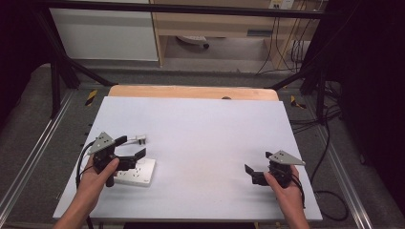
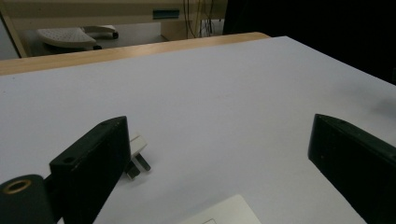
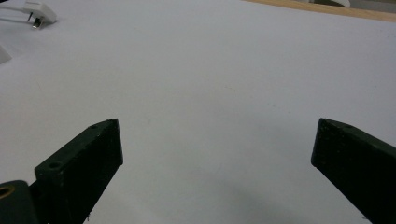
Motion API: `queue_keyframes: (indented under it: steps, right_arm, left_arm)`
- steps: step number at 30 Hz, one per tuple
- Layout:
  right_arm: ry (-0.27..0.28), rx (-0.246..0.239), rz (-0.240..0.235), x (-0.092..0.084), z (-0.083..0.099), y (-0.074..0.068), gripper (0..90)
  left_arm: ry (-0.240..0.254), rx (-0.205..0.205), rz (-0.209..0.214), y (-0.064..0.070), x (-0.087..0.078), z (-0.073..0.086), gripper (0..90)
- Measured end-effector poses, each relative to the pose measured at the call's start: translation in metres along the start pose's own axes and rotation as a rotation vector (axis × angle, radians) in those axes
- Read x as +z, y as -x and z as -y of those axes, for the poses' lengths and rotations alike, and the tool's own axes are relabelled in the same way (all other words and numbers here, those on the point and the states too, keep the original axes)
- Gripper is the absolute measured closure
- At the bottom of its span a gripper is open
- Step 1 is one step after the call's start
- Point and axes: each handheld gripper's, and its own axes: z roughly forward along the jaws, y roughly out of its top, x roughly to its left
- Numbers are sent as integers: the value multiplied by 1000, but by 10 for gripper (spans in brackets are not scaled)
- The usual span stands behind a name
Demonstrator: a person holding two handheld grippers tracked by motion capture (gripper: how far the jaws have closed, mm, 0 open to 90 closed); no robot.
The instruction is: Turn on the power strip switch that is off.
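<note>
Overhead: white tabletop point(image 1: 200, 143), grey floor point(image 1: 28, 129); left tool point(image 1: 131, 147), right tool point(image 1: 258, 168) both agape.

White table point(image 1: 200, 138) with a wooden edge along the far side. White power strip point(image 1: 138, 172) lying flat near the left front, small white plug point(image 1: 137, 140) just beyond it, apart. Grey floor all round, black cables point(image 1: 329, 157) trailing on the right.

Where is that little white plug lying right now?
In the high view the plug lies on the white table, on the left side, just beyond the left gripper and the power strip.
</note>
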Motion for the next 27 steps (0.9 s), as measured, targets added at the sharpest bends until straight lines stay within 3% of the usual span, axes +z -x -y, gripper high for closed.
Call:
queue_keyframes:
  steps: [27]
  right_arm:
    - [4,1,-1,-1,0,1,25]
  left_arm:
    - [-42,18,-11,0,21,3,74]
